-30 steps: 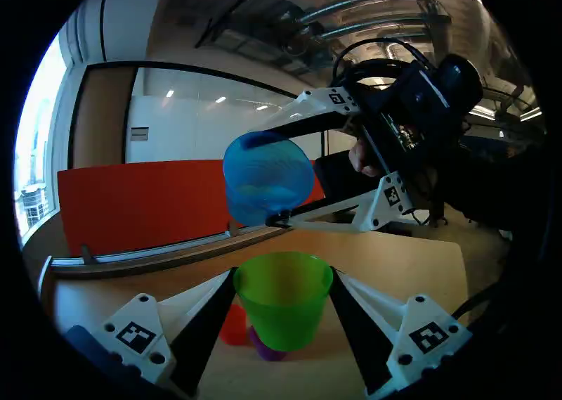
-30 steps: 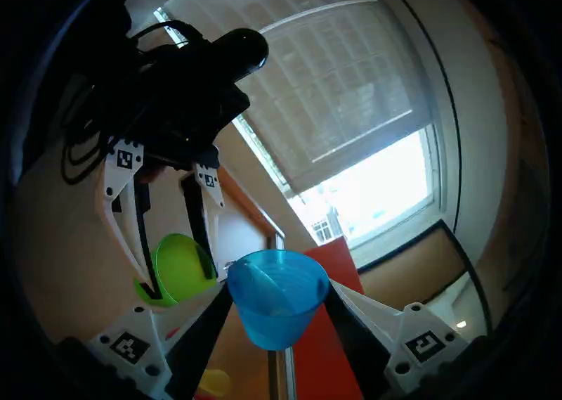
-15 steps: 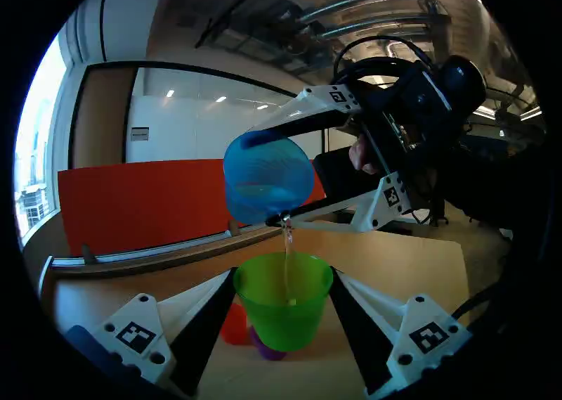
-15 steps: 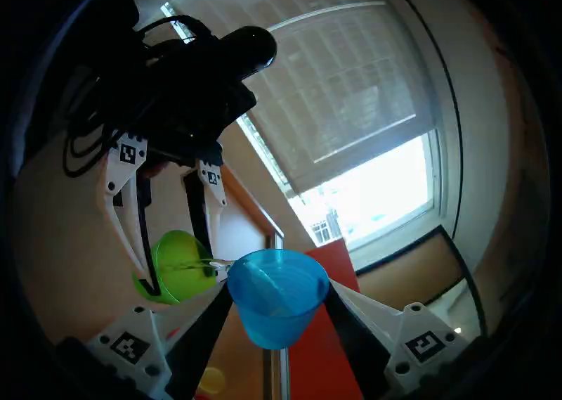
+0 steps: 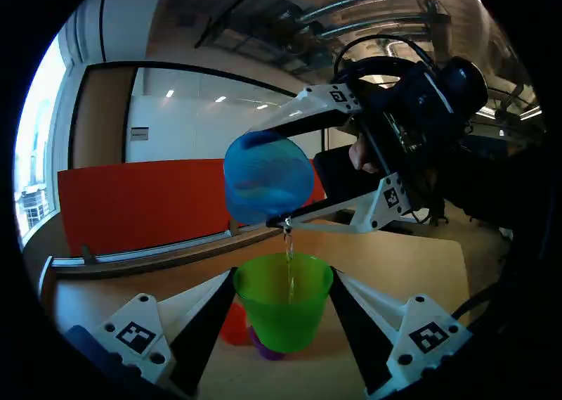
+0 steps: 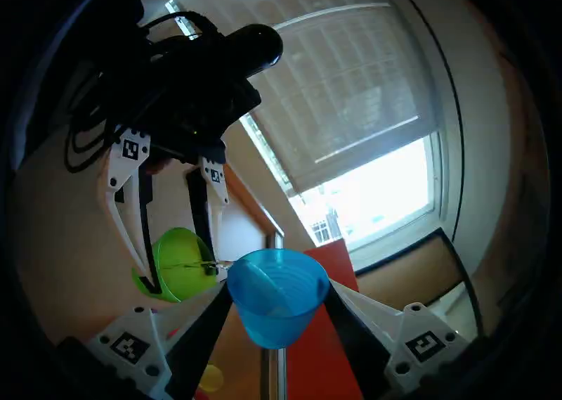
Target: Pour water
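Observation:
In the left gripper view my left gripper is shut on a green plastic cup, held upright above the wooden table. Over it my right gripper is shut on a blue cup, tipped on its side, and a thin stream of water falls from its rim into the green cup. In the right gripper view my right gripper clamps the blue cup. The green cup sits left of it between the left gripper's fingers, and water crosses from one rim to the other.
A red cup and a purple cup lie on the table behind the green cup. A red partition runs along the table's far edge. A yellow cup shows low in the right gripper view, with a bright window beyond.
One second ago no water fell. The blue cup tipped slightly further and a stream began running into the green cup; it still runs now. Both grippers have hardly moved.

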Tool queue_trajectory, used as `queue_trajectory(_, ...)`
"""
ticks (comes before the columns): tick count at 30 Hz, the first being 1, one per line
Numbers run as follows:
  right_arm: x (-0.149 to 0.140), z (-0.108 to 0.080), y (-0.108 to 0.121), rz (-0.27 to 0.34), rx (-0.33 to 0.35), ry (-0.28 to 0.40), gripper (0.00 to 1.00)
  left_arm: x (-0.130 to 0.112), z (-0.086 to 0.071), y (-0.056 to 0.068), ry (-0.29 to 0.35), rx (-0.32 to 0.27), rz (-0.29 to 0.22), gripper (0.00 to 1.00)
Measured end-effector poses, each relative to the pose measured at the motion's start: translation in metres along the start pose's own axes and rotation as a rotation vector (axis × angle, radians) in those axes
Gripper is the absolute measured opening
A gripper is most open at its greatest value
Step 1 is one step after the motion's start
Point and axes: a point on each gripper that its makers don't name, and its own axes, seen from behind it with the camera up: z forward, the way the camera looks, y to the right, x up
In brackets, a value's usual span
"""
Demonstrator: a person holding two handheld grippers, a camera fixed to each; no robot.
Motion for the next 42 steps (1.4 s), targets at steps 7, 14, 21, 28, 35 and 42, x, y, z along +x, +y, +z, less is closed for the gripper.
queue_trajectory(7, 0.0002, -0.0006, 0.0011, -0.007, -0.002, -0.002, 0.91, 0.0012, 0.0004, -0.0003, 0.002, 0.000, 0.000, 0.90)
queue_trajectory(14, 0.0013, -0.0006, 0.0008, -0.017, -0.001, -0.002, 0.91, 0.0021, 0.0003, -0.0006, 0.003, 0.000, 0.000, 0.90)
queue_trajectory(21, 0.0025, 0.0005, 0.0018, -0.028, -0.005, -0.001, 0.91, 0.0016, -0.0003, -0.0012, 0.003, 0.002, 0.002, 0.90)
queue_trajectory(28, 0.0034, 0.0001, 0.0029, -0.036, -0.008, 0.000, 0.91, 0.0023, -0.0013, -0.0021, 0.005, 0.005, 0.000, 0.90)
queue_trajectory(35, 0.0034, -0.0005, 0.0047, -0.049, -0.013, 0.000, 0.91, 0.0030, -0.0018, -0.0013, 0.005, 0.004, 0.001, 0.90)
queue_trajectory(42, 0.0047, -0.0018, 0.0061, -0.055, -0.018, 0.003, 0.91, 0.0033, -0.0022, -0.0008, 0.005, 0.004, 0.002, 0.90)
